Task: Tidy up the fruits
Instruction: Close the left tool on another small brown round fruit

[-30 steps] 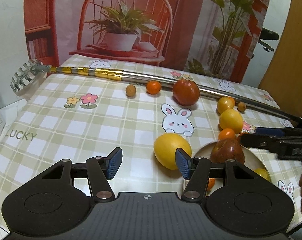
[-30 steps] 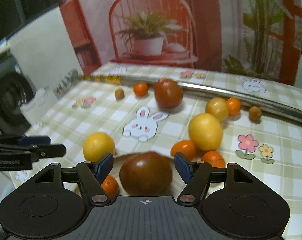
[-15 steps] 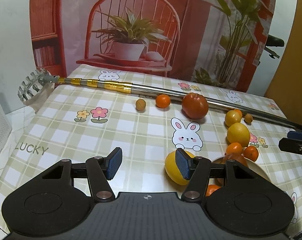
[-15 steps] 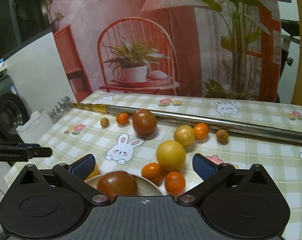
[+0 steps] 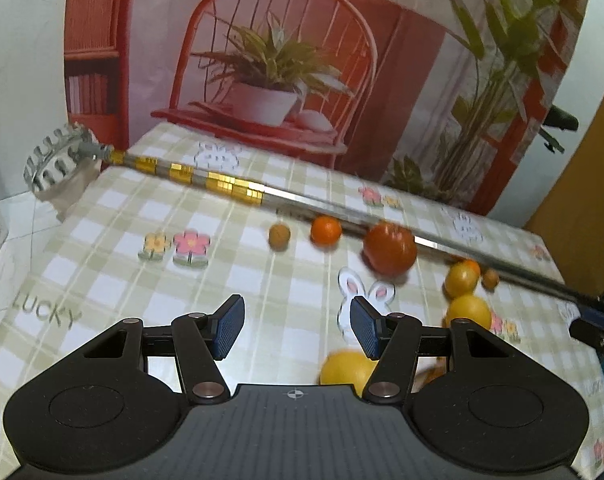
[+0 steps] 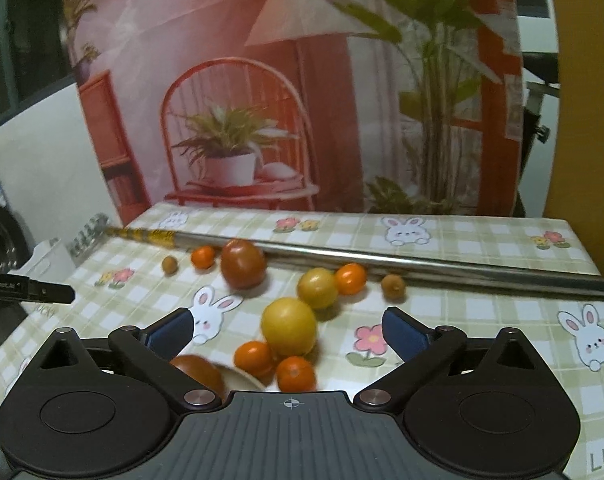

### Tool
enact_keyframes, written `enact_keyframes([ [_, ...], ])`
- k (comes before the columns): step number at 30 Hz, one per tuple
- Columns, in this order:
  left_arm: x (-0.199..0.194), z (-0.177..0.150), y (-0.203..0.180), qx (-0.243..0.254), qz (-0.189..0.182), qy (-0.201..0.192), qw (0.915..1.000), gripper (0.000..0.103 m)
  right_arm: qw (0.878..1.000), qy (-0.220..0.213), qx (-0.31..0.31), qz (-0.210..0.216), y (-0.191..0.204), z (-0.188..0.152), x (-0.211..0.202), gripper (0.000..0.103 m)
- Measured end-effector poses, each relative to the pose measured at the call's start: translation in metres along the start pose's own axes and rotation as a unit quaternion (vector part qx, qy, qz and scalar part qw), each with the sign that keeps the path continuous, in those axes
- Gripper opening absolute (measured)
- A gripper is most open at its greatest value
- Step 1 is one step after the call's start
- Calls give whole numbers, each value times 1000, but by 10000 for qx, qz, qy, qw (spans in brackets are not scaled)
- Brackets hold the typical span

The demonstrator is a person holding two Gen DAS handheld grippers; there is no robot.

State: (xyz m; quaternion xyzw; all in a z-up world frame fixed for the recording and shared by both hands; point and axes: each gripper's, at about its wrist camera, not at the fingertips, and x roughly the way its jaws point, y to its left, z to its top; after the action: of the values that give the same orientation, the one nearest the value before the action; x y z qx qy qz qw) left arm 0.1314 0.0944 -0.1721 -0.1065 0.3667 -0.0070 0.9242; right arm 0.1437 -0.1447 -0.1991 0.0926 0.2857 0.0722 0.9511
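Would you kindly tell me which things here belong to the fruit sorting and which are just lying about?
Job:
large red tomato
yellow citrus
small oranges
bowl holding a tomato

Lying about:
metal pole
printed backdrop
checked tablecloth

backdrop (image 6: 302, 80) – printed red chair, potted plant, lamp | wall (image 5: 22, 60) – white | door (image 5: 589, 200) – wooden, orange-brown

In the right wrist view, the tongs' black body is covering most of the bowl (image 6: 244, 376) and the lower half of the dark tomato (image 6: 198, 372) in it. In the left wrist view, the yellow fruit (image 5: 343, 368) is sitting half hidden behind the tongs' finger, the whole far surface (image 5: 102, 272) is blurring, and the metal pole (image 5: 501, 264) is running out past the right edge.
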Motion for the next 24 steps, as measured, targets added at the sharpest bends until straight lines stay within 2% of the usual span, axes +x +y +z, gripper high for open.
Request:
enact_keyframes([
  [2, 2, 10, -2, 57, -12, -103, 9999, 60, 9999, -66, 129, -11, -9, 3, 0, 93],
  [6, 18, 30, -6, 149, -48, -344, 9993, 60, 9991, -141, 390, -24, -26, 9, 3, 92],
  [10, 52, 45, -8, 172, -96, -289, 9994, 56, 9977, -192, 634, -131, -41, 10, 7, 92],
  [14, 96, 57, -3, 71, 87, -47, 9999, 52, 9972, -174, 693, -230, -46, 8, 13, 91],
  [15, 107, 59, 0, 9, 106, 43, 9999, 49, 9971, -142, 710, -228, -47, 7, 15, 90],
  [18, 138, 61, 10, -309, 90, 373, 9988, 49, 9966, -86, 786, -239, -51, 6, 20, 88],
  [24, 174, 54, 22, -531, 266, 756, 9954, 45, 9957, 4, 889, -255, -59, 4, 28, 88],
])
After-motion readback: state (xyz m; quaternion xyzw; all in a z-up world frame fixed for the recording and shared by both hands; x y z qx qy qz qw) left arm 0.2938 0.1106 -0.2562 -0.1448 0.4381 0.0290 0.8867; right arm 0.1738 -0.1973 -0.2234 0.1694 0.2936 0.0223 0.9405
